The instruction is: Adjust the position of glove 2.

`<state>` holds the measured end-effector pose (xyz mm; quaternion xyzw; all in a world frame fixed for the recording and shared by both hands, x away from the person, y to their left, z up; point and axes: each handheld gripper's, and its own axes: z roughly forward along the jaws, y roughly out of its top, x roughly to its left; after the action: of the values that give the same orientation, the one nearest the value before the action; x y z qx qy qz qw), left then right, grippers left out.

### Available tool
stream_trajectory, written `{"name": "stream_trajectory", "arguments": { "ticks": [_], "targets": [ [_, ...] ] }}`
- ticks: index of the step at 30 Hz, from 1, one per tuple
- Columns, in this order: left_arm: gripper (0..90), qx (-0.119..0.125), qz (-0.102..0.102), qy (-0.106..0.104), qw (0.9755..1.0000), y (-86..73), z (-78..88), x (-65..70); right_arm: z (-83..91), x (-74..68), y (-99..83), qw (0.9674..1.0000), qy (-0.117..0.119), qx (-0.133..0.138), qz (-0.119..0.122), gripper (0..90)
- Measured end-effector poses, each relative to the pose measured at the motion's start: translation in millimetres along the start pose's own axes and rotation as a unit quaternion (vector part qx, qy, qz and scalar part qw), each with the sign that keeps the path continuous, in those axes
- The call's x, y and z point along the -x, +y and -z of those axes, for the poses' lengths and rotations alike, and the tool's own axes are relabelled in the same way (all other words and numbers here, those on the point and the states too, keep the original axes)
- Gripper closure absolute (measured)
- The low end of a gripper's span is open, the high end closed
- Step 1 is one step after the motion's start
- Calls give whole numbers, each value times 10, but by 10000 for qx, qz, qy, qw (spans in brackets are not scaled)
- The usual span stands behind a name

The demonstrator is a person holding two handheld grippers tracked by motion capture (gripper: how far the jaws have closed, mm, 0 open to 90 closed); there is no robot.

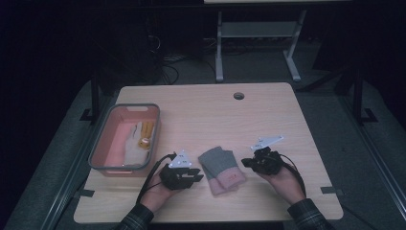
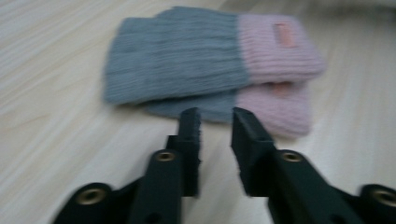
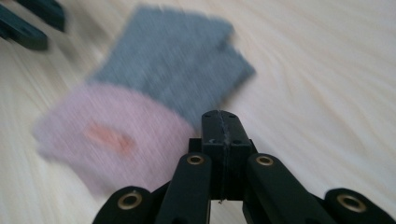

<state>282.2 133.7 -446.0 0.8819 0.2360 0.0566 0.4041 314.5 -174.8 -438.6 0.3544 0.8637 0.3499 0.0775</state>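
Between the two hands on the tabletop (image 1: 201,115), the stacked grey-and-pink mitts (image 1: 221,168) lie flat, ungrasped. The left hand-held gripper (image 2: 215,119) is held narrowly parted just short of the lower mitt; the right hand-held gripper (image 3: 220,122) is clenched empty. Only the top mitt's near edge should be pinched, probably for the bin (image 1: 103,143).

High view: looking forward and down from above the person's side, taking in the whole table (image 1: 268,110), with the mittens (image 1: 221,168) lying toward 6 o'clock of frame centre.

Left gripper view: riding low and close behind its jaws, facing the mittens (image 2: 210,70) at 12 o'clock.

Right gripper view: sitting equally near, facing the mittens (image 3: 154,93) at 11 o'clock.

All three are sharing the mittens and the surrounding tabletop.
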Motion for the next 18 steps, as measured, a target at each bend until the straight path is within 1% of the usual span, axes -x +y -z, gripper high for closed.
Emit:
{"name": "stream_trajectory", "arguments": {
  "ticks": [1, 2, 4, 5, 6, 8, 9, 10, 11, 12, 13, 14, 15, 17, 18],
  "targets": [
    [782, 20, 5, -57, 10000, 15, -15, 30, 8, 22, -35, 10000, 55, -42, -10, 900],
    [818, -6, -35, -135, 9999, 38, -29, 62, -4, 31, -80, 9999, 104, -135, 15, 900],
    [830, -6, -77, -208, 9998, 76, -75, 129, -13, 27, -90, 9998, 119, -165, 31, 900],
    [833, -49, -113, -231, 9997, 90, -88, 150, -32, 13, -98, 9996, 181, -221, 58, 900],
    [838, -66, -135, -269, 9995, 106, -119, 185, -42, 1, -97, 9995, 188, -250, 73, 900],
    [845, -133, -186, -300, 9993, 122, -164, 224, -74, -18, -97, 9989, 340, -303, 111, 900],
    [845, -178, -190, -334, 9991, 129, -190, 242, -96, -30, -100, 9987, 355, -341, 138, 899],
    [845, -219, -233, -329, 9989, 133, -208, 250, -117, -34, -103, 9983, 388, -415, 121, 899],
    [845, -221, -200, -328, 9990, 136, -223, 263, -129, -33, -110, 9980, 419, -473, 80, 899],
    [845, -253, -250, -333, 9988, 140, -233, 261, -129, -33, -110, 9980, 419, -473, 80, 899],
    [845, -251, -212, -349, 9988, 147, -252, 274, -131, -31, -112, 9977, 462, -495, 45, 900],
    [844, -251, -222, -335, 9989, 152, -263, 279, -135, -23, -114, 9971, 562, -519, 6, 900],
    [844, -277, -248, -345, 9987, 158, -274, 278, -135, -19, -116, 9969, 613, -502, 24, 899],
    [840, -264, -215, -323, 9989, 162, -303, 284, -130, -24, -111, 9962, 718, -490, -34, 899],
    [840, -287, -230, -326, 9988, 165, -311, 279, -125, -24, -108, 9956, 800, -478, -57, 899]
  ]
}}
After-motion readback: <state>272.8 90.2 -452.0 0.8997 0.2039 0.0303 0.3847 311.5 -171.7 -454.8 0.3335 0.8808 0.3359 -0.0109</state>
